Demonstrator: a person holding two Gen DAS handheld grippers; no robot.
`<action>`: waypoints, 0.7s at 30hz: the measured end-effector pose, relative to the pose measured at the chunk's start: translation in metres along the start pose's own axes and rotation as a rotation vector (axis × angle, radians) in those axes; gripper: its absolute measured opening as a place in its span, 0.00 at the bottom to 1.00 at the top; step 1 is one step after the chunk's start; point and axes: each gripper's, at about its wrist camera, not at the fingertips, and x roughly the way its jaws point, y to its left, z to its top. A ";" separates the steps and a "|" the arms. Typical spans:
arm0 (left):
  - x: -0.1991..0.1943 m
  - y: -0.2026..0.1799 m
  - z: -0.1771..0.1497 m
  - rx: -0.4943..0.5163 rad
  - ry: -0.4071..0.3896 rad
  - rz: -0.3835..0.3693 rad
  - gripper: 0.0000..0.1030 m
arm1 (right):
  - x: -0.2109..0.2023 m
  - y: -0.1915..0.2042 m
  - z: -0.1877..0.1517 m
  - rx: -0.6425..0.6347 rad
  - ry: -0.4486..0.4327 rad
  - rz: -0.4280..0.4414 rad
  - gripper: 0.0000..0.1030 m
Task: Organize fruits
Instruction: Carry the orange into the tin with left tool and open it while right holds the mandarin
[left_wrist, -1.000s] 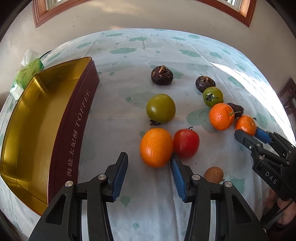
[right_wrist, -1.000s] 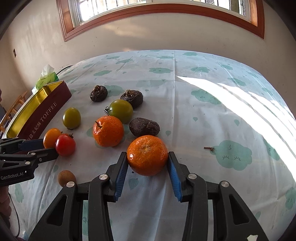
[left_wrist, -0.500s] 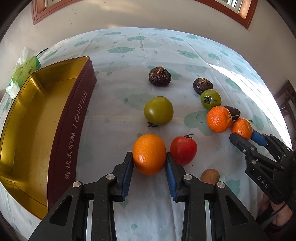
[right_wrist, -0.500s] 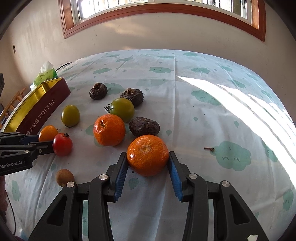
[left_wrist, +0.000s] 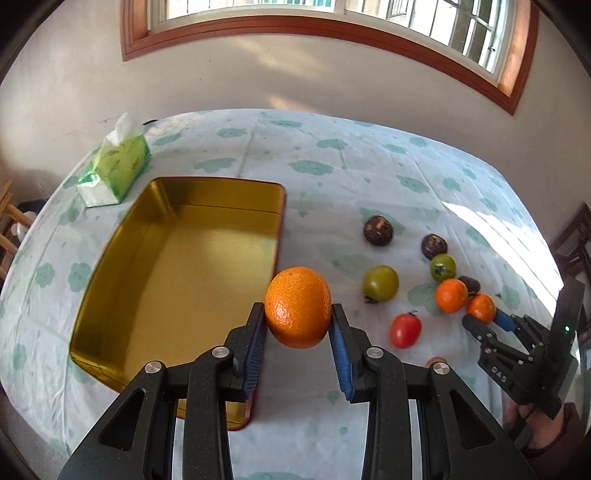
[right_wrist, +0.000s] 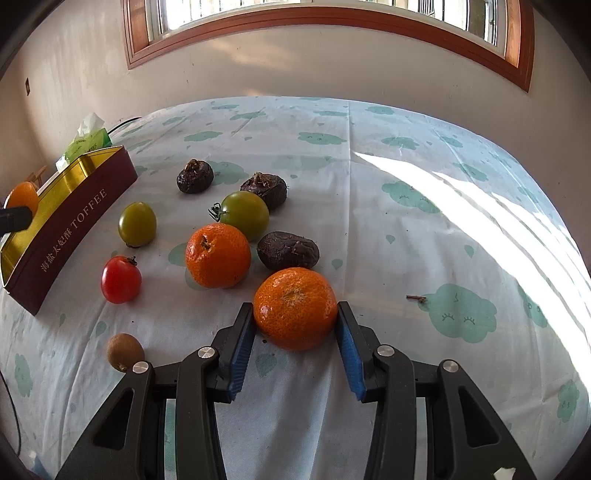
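Observation:
My left gripper (left_wrist: 297, 314) is shut on a large orange (left_wrist: 297, 307) and holds it in the air over the right rim of the open gold tin (left_wrist: 218, 181). The tin is maroon outside and has nothing in it. In the right wrist view the same orange (right_wrist: 22, 195) shows at the far left above the tin (right_wrist: 74, 221). My right gripper (right_wrist: 294, 312) is shut on a second orange (right_wrist: 294, 308) that rests on the cloud-print cloth. A third orange (right_wrist: 218, 255) lies just behind it to the left.
On the cloth lie a red tomato (right_wrist: 121, 280), two green tomatoes (right_wrist: 137, 224) (right_wrist: 245, 214), three dark wrinkled fruits (right_wrist: 195, 176) (right_wrist: 265, 188) (right_wrist: 288, 250) and a small brown fruit (right_wrist: 124, 351). A green tissue pack (left_wrist: 116, 166) sits behind the tin.
My left gripper closed on the large orange, then lifted it off the cloth and carried it left toward the tin. The right gripper kept still on its orange.

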 end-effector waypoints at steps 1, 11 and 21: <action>0.002 0.009 0.003 -0.015 0.002 0.017 0.34 | 0.000 0.000 0.000 0.000 0.000 0.000 0.40; 0.036 0.058 -0.016 -0.094 0.104 0.109 0.34 | 0.000 0.000 0.000 0.000 0.000 0.000 0.40; 0.047 0.058 -0.026 -0.130 0.139 0.099 0.34 | 0.000 0.000 0.000 0.000 0.000 -0.001 0.40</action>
